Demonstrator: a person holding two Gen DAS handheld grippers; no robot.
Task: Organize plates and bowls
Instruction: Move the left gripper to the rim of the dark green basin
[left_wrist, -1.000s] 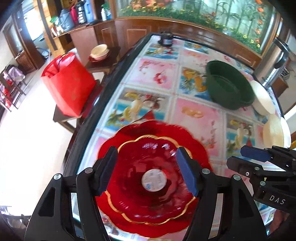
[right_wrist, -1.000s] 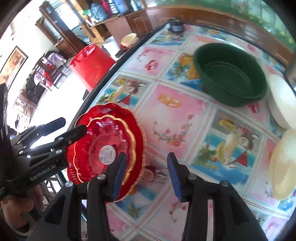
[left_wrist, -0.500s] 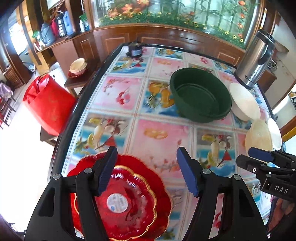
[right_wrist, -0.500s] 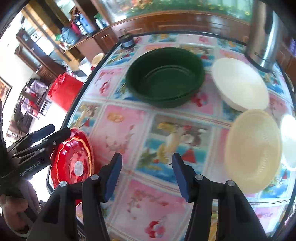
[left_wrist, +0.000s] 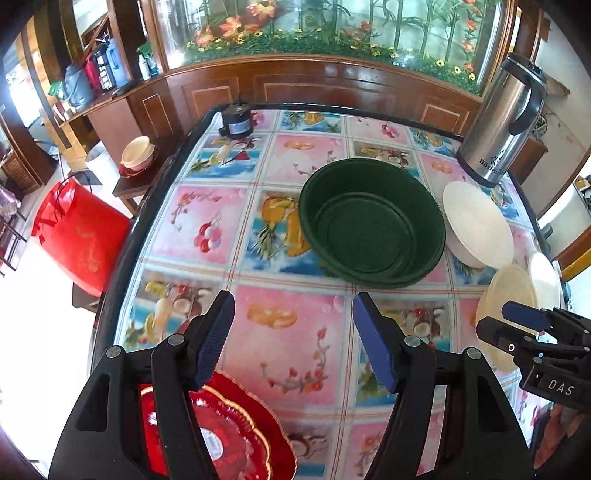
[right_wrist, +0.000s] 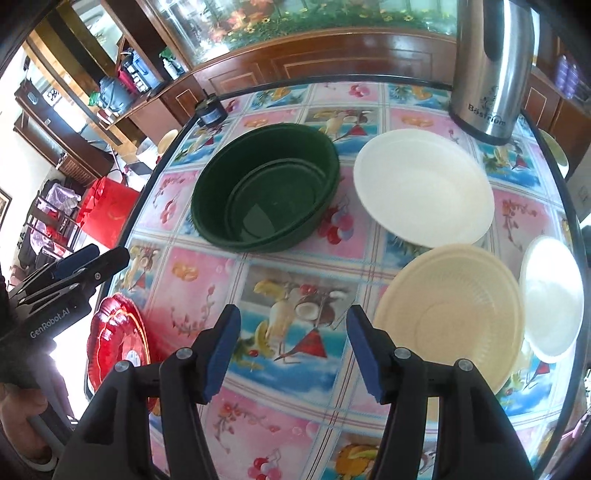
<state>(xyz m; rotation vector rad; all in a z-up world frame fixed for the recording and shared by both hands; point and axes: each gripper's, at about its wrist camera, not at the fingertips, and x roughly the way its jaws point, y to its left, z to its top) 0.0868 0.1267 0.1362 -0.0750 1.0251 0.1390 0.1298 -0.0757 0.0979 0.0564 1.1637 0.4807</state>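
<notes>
Plates and bowls are spread all over the worktop (left_wrist: 295, 354), the one with the fruit-and-flower tile cover. Left gripper (left_wrist: 293, 343) is open, nothing between its blue pads, just hanging over bare tiles. Right below it, partly tucked behind its left finger, are the red plates (left_wrist: 236, 432), a smaller gold-rimmed one sitting on a bigger one, with a sticker in the middle. Straight ahead of that gripper is the dark green bowl (left_wrist: 373, 225), which looks like two nested together, and just to the right of it is a white bowl (left_wrist: 478, 225).

Right gripper (right_wrist: 293, 347) is open too, and its jaws have just been spreading wider with nothing in them. The cream ribbed bowl (right_wrist: 450, 314) is right beside its right finger, near the tip, and a small white bowl (right_wrist: 552, 299) overlaps that one's far right edge. Ahead and to the right is the big white bowl, ahead and to the left the green one. Far ahead, at the back edge of the worktop, there's a steel thermos jug (right_wrist: 491, 70). Off to this gripper's left you can see the other gripper and the red plates at the worktop's edge. A red bag (left_wrist: 79, 236) is down on the floor, well off to the left of the left gripper.
</notes>
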